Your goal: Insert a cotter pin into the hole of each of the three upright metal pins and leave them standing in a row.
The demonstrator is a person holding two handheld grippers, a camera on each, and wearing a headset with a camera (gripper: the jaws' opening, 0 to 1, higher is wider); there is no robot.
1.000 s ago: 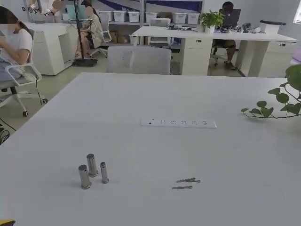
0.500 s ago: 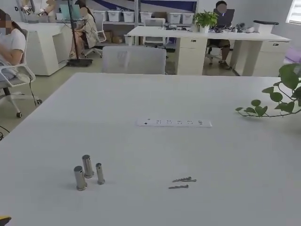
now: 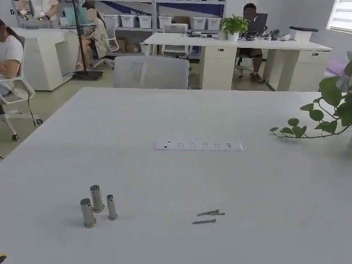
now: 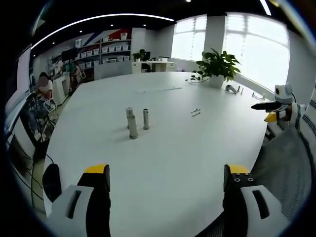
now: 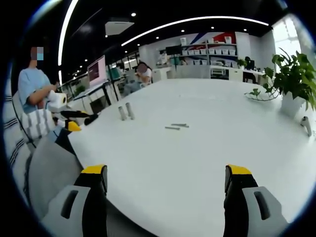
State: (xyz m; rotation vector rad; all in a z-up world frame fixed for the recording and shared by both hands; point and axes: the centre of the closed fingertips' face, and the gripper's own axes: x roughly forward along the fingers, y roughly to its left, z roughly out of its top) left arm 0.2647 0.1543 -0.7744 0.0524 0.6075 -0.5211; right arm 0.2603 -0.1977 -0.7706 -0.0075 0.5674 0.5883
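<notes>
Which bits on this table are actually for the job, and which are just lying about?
For the job:
- three metal pins, standing upright in a cluster
- cotter pins, lying flat to their right

Just lying about:
- power strip
- plant trailing over the table edge
- chair behind the table

Open-plan office with storage shelving.
Large white meeting table bearing a power strip, with an office chair at its far edge. Beyond it, white desks with seated persons, shelving with white storage bins, potted plants, tall windows and linear ceiling lights.
</notes>
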